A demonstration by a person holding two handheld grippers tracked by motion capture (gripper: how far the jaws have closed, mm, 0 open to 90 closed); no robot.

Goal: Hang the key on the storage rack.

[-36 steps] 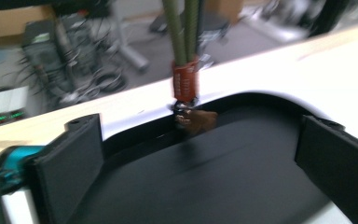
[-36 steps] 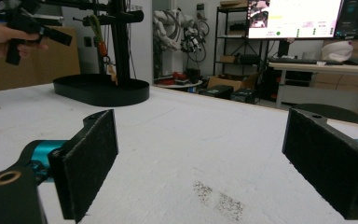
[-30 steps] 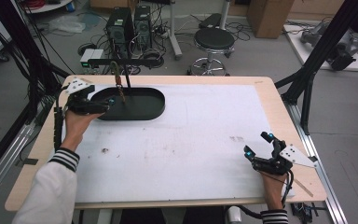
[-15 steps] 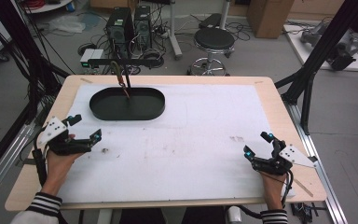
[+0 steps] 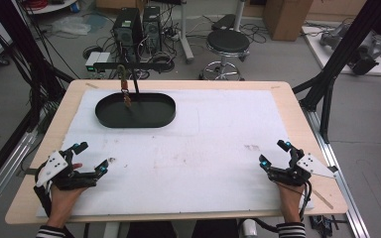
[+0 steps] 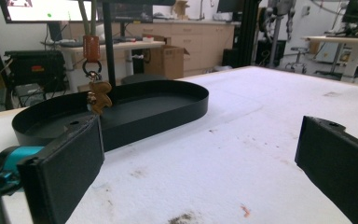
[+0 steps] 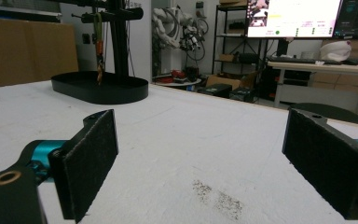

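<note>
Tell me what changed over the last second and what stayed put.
The left gripper drew back from the black oval tray to the near left edge of the table, jaws open and empty. The keychain hangs from the stand over the tray as before. The right gripper stayed at the near right, open.

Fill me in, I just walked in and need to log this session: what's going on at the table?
A person sits at the table with a hand-held gripper in each hand, both resting near its near edge. The left hand-held gripper and the right hand-held gripper have their jaws apart and hold nothing. At the far left sits a black oval tray with a stand rising from it, and a small brown keychain figure hangs from the stand over the tray. Neither hand-held gripper touches it.
</note>
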